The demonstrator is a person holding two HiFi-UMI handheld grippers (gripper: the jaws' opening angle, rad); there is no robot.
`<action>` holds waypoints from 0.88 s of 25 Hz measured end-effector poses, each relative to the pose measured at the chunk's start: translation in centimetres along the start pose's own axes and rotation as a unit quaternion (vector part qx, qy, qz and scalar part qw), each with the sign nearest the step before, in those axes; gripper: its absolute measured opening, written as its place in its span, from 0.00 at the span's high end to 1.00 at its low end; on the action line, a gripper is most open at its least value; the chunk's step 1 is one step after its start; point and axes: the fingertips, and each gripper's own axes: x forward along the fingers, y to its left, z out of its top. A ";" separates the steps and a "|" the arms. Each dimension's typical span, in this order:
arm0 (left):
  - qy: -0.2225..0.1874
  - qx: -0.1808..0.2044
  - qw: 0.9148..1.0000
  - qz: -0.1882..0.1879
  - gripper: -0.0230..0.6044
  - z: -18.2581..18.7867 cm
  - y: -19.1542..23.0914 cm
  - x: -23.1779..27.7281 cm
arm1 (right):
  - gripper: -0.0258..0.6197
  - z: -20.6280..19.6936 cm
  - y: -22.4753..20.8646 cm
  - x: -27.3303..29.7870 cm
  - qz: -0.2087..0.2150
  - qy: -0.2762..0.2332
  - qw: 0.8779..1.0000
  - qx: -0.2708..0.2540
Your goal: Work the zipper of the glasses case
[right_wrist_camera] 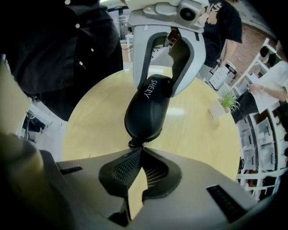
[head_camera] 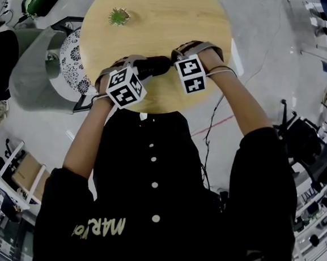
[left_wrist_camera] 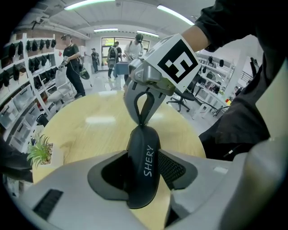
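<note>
A black glasses case [head_camera: 156,65] with white lettering is held over the near edge of the round wooden table [head_camera: 162,19]. My left gripper [head_camera: 140,71] grips one end of it. In the left gripper view the case [left_wrist_camera: 144,166] sits clamped between the grey jaws, my left gripper [left_wrist_camera: 143,164] shut on it. My right gripper [head_camera: 173,58] meets the case's other end. In the right gripper view its tips [right_wrist_camera: 141,149] are pinched shut on the small zipper pull [right_wrist_camera: 136,144] at the end of the case [right_wrist_camera: 146,112]. The zipper track itself is hidden.
A small potted plant [head_camera: 119,16] stands on the table's far left. A chair with a patterned cushion [head_camera: 73,62] and a grey garment [head_camera: 35,70] sit left of the table. People [left_wrist_camera: 72,63] stand among shelves in the background.
</note>
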 end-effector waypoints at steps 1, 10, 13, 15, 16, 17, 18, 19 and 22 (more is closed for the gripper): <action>0.001 0.000 1.000 0.000 0.65 0.0 0.0 0.0 | 0.95 0.0 0.1 0.0 0.000 0.001 1.000 0.009; 0.010 0.012 1.000 0.005 0.65 0.1 -0.2 -0.1 | 0.95 0.3 1.5 -0.2 -0.015 0.016 0.996 0.081; 0.014 0.015 1.000 0.006 0.65 0.1 -0.3 0.0 | 0.95 0.3 1.7 -0.1 -0.030 0.020 0.992 0.124; 0.018 0.017 1.000 0.006 0.65 0.1 -0.3 0.1 | 0.95 0.4 2.0 0.0 -0.032 0.019 0.986 0.160; 0.019 0.017 1.000 0.007 0.65 0.1 -0.3 0.1 | 0.95 0.5 2.2 0.1 -0.032 0.017 0.984 0.174; 0.020 0.017 1.000 0.007 0.65 0.1 -0.3 0.1 | 0.95 0.7 2.4 0.1 -0.034 0.016 0.982 0.184; 0.020 0.016 1.000 0.006 0.65 0.1 -0.3 0.1 | 0.95 0.9 2.7 0.2 -0.036 0.014 0.981 0.192; 0.019 0.015 1.000 0.004 0.65 0.1 -0.3 0.1 | 0.95 1.0 2.9 0.3 -0.040 0.012 0.978 0.203; 0.018 0.013 1.000 0.000 0.65 0.1 -0.3 0.0 | 0.95 1.2 3.1 0.3 -0.053 0.001 0.966 0.254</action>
